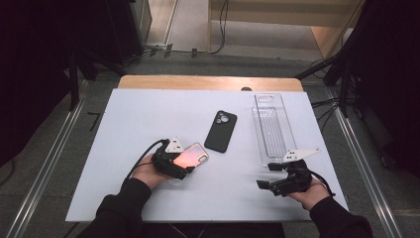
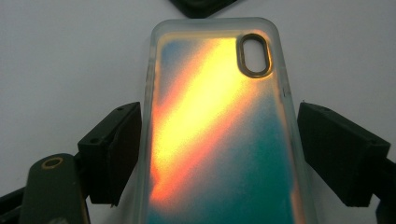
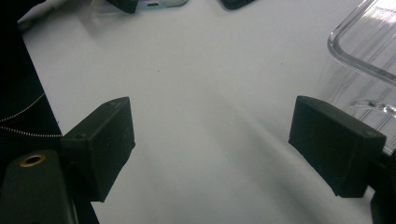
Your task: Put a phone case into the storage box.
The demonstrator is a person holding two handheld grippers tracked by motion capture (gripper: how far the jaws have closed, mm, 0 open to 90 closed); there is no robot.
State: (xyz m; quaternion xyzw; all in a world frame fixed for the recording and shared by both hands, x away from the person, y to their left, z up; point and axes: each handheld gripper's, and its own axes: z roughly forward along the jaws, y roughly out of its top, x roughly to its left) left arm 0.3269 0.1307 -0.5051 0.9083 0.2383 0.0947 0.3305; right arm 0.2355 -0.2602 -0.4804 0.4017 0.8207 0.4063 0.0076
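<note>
The left tool (image 2: 219,154) straddles the iridescent phone case (image 2: 219,135), its jaws set either side of the case's long edges with a sliver of daylight at each, so nothing is clamped yet; I'd judge it lined up that way to pinch the case across its narrow width. The white tabletop (image 1: 148,114) carries everything. The clear plastic tray (image 1: 272,129) lies lengthwise along the right side, probably where the cases are meant to end up. The black phone case (image 1: 221,131) lies flat near the middle, camera hole away from the person, just beyond the iridescent case, which sits at the near left, orange and teal, tilted a little. The right tool (image 1: 267,186) waits with its jaws wide apart over bare tabletop just beside the tray's near end, holding nothing.
</note>
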